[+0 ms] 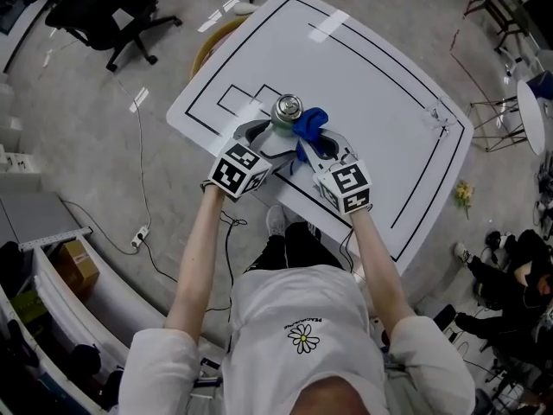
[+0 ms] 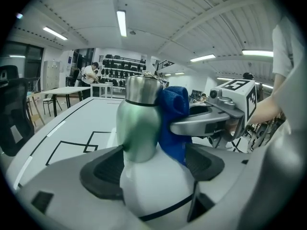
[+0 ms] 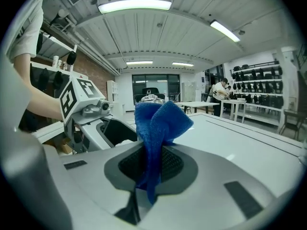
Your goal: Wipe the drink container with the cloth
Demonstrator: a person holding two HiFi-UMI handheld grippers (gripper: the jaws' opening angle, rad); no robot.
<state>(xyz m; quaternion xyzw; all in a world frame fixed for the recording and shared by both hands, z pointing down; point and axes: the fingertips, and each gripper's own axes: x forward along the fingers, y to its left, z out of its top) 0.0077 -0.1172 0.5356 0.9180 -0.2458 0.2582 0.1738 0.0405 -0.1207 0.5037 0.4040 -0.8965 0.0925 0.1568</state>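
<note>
A green-and-white drink bottle (image 2: 139,143) with a steel neck stands upright near the table's front edge, seen from above as a round metal top (image 1: 287,109). My left gripper (image 1: 259,138) is shut on the bottle's body, its jaws on either side (image 2: 151,169). A blue cloth (image 3: 156,131) is pinched in my right gripper (image 3: 151,169), which is shut on it. The cloth (image 1: 309,128) presses against the bottle's right side, next to the neck (image 2: 173,123). The right gripper (image 1: 321,152) sits just right of the bottle.
The white table (image 1: 380,102) carries black outline markings and tape strips. A round wooden stool (image 1: 212,46) stands behind its left corner, an office chair (image 1: 108,11) farther left. People work at benches in the background (image 2: 88,73).
</note>
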